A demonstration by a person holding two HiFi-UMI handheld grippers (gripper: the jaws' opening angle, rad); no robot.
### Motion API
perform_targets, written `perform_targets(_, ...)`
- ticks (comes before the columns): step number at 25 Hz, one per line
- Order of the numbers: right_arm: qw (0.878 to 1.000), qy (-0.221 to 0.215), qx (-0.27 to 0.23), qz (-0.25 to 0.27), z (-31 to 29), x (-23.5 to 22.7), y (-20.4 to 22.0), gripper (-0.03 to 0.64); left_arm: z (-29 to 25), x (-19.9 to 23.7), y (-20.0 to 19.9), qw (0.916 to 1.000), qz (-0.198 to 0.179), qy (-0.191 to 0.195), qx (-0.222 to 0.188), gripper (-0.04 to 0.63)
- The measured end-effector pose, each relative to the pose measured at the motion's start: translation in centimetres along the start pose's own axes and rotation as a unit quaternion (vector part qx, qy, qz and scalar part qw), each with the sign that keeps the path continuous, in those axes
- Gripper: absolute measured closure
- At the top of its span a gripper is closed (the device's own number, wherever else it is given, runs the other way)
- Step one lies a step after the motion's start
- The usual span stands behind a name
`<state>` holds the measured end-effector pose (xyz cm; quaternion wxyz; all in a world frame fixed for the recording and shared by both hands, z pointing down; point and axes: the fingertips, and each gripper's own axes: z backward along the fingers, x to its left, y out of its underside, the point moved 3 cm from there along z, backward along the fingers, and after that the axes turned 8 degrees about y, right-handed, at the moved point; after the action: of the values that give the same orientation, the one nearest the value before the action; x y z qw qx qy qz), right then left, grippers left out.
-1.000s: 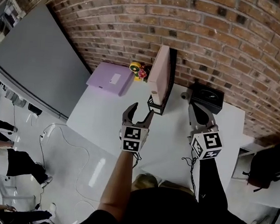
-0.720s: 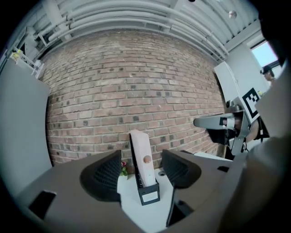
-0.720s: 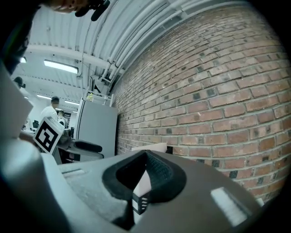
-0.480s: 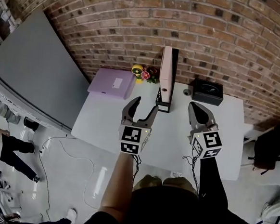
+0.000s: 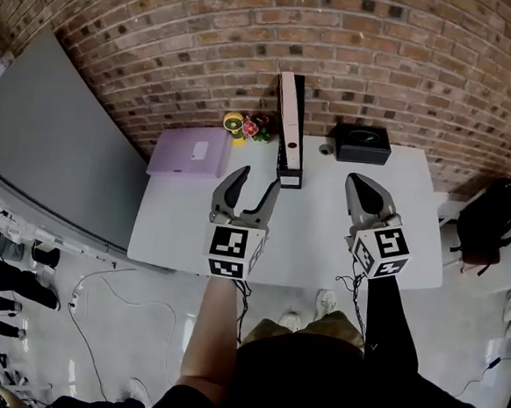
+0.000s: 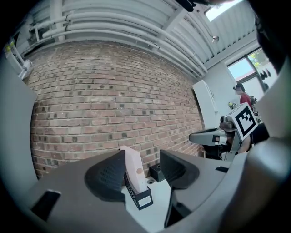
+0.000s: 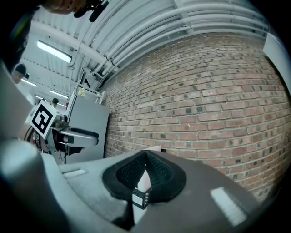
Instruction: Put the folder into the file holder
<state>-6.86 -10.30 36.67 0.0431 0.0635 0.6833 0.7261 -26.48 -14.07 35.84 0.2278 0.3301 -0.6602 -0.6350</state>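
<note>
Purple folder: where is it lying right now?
In the head view the purple folder lies flat at the far left corner of the table, by the brick wall, left of the flowers and file holder.

Counts on and beside the desk

One desk (image 5: 322, 248) carries two folders: a pale pink folder (image 5: 288, 113) standing in the one black file holder (image 5: 288, 177) at the far edge, and a lilac folder (image 5: 189, 151) lying flat at the far left corner. There is also one black box (image 5: 361, 144) toward the far right corner, one small bunch of flowers (image 5: 254, 128) and one yellow object (image 5: 234, 122). One dark bag (image 5: 492, 222) lies on the floor off the right edge.
</note>
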Motion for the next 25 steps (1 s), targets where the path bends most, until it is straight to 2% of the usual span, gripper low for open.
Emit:
perform_targets(5,1.0,-0.002,0.006,0.018,1.5,1.7,-0.3,0.617,1.5,-0.2,-0.3,0.9998,0.004,-0.013,-0.015,0.48)
perform_targets(7,1.0,-0.004,0.004,0.022,1.9,2.2,-0.4,0.617,2.0,0.0,-0.5,0.9995,0.003,-0.023,-0.022,0.568)
perform_targets(8,1.0,-0.004,0.004,0.024,2.1,2.5,-0.4,0.617,2.2,0.0,-0.5,0.9994,0.003,-0.025,-0.024,0.585)
perform_targets(17,0.999,-0.003,0.003,0.051,3.1,3.6,-0.7,0.617,2.6,-0.8,-0.9,0.9993,0.004,-0.018,-0.032,0.586)
perform_targets(25,0.999,-0.005,-0.003,0.051,3.1,4.0,-0.9,0.617,2.6,-0.5,-1.3,0.9992,0.001,-0.027,-0.03,0.586)
